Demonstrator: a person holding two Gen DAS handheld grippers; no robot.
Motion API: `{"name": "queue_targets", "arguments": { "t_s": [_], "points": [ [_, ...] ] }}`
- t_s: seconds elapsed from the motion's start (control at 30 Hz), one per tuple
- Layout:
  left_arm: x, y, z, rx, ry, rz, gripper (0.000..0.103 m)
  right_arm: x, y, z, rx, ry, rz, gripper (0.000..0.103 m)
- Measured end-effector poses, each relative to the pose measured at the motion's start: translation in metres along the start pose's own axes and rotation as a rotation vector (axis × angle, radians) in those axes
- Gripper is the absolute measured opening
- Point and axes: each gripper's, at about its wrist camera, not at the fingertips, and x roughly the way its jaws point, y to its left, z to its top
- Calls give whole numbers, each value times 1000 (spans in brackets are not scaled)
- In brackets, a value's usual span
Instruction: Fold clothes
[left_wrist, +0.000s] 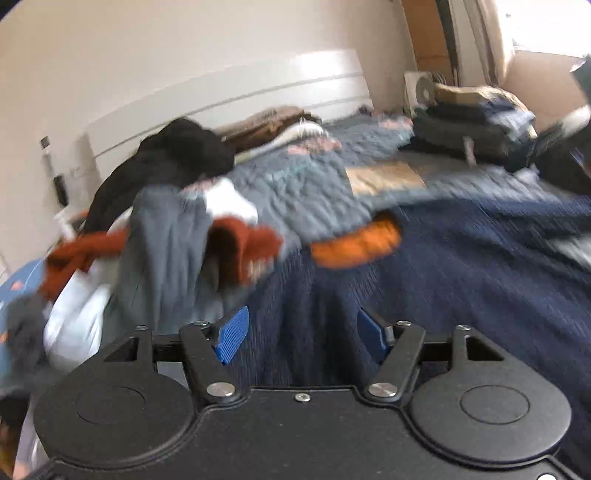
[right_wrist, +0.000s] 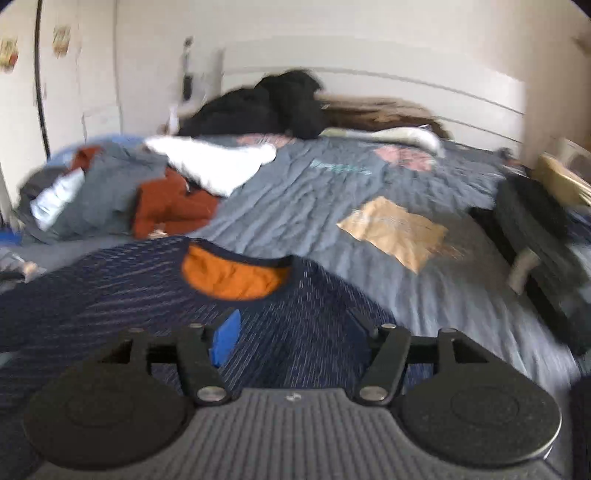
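A bed (right_wrist: 424, 295) with a grey quilt fills the room, its white headboard (left_wrist: 258, 88) at twelve o'clock. A navy ribbed sweater (right_wrist: 147, 288) lies spread across the near part of the bed, its neck opening showing an orange lining (right_wrist: 229, 277) and pointing toward the headboard.

Both views are blurred.

The left gripper (left_wrist: 303, 336) hovers low over the sweater, jaws spread apart, nothing between the blue pads (left_wrist: 232, 334). The right gripper (right_wrist: 299, 336) hangs over the same sweater from the other side, jaws likewise released and empty; only one of its pads shows clearly.

At ten o'clock sits a loose heap of clothes (right_wrist: 122, 192): grey, rust-red, white and pale blue pieces tumbled together, with a black garment (right_wrist: 273, 107) against the headboard behind. At two o'clock, near the bed's far edge, a stack of folded dark clothes (left_wrist: 476, 125) rests. A tan patch (right_wrist: 395, 229) lies flat on the quilt between them.

My judgement: the sweater is the piece in hand, laid out flat but with no fold that I can make out. Whether it lies smoothed ready for folding or is mid-way through being arranged, the blur does not settle. A next move would call for both sets of jaws to close on the fabric's edges, pinching thin knit cleanly without dragging the quilt underneath.
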Motion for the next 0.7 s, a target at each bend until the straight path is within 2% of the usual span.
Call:
{"name": "queue_targets", "arguments": {
  "t_s": [0.1,0.2,0.33,0.57,0.63,0.7],
  "points": [
    [-56,-26,-38,14,61,3,64,-65,23,-43,53,12,9,64],
    [-101,-47,-54,-7,81,18,64,-115,52,-81,89,39,25,64],
    [-148,-59,-59,-82,63,18,64,-147,104,-115,79,55,81,64],
    [-208,-69,-87,11,74,25,64,-200,194,-174,63,82,182,64],
    [-218,-69,-101,49,92,26,64,-203,218,-185,47,80,220,64],
    [-224,-67,-118,61,113,28,64,-201,243,-192,-21,74,242,64]
  ]
}}
